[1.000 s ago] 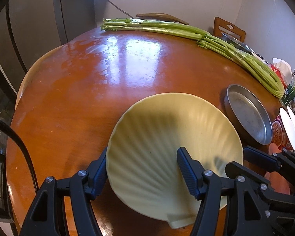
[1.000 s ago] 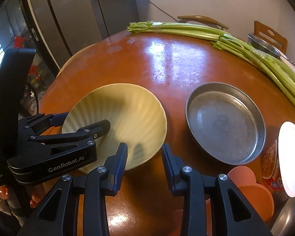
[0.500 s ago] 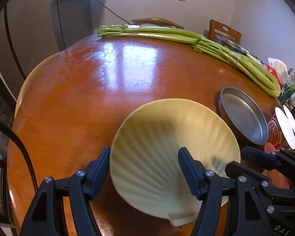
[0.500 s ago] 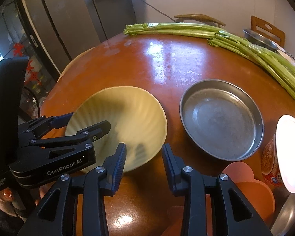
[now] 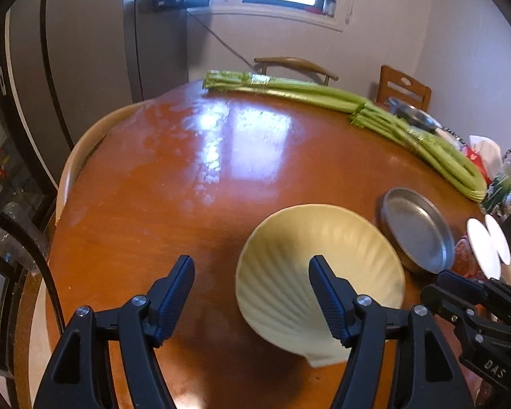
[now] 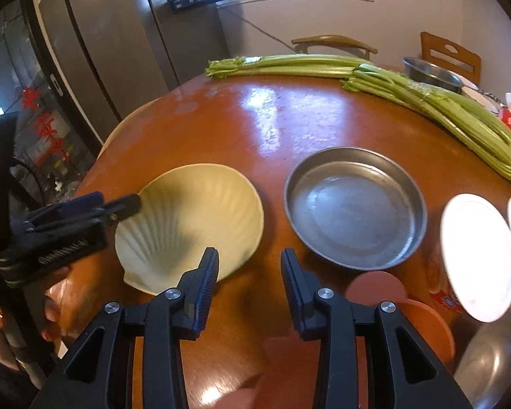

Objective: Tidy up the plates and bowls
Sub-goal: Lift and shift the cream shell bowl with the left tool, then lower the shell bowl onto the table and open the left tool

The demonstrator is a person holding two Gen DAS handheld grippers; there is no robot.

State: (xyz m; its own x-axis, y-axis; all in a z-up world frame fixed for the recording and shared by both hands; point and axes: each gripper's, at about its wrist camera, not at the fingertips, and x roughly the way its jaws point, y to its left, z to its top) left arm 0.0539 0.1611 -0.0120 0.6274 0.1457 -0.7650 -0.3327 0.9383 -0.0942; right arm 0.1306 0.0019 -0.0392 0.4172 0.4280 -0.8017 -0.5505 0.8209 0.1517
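Observation:
A cream shell-shaped plate (image 5: pixel 320 269) (image 6: pixel 190 225) lies flat on the round wooden table (image 5: pixel 201 184). A round metal pan (image 5: pixel 419 228) (image 6: pixel 354 208) sits just to its right. My left gripper (image 5: pixel 252 286) is open and empty, raised over the plate's left edge; it also shows in the right wrist view (image 6: pixel 95 204) at the plate's left. My right gripper (image 6: pixel 248 272) is open and empty, above the table in front of the gap between plate and pan.
Long celery bunches (image 6: pixel 391 81) lie across the far and right side of the table. Orange plastic lids (image 6: pixel 405 310), a cup with a white lid (image 6: pixel 477 255) and a metal bowl (image 6: pixel 494 361) crowd the near right. Chairs and a fridge stand behind.
My left gripper has lifted up and back to the left, away from the shell plate, which now lies outside its fingers. My right gripper has risen slightly. The plate stays on the table.

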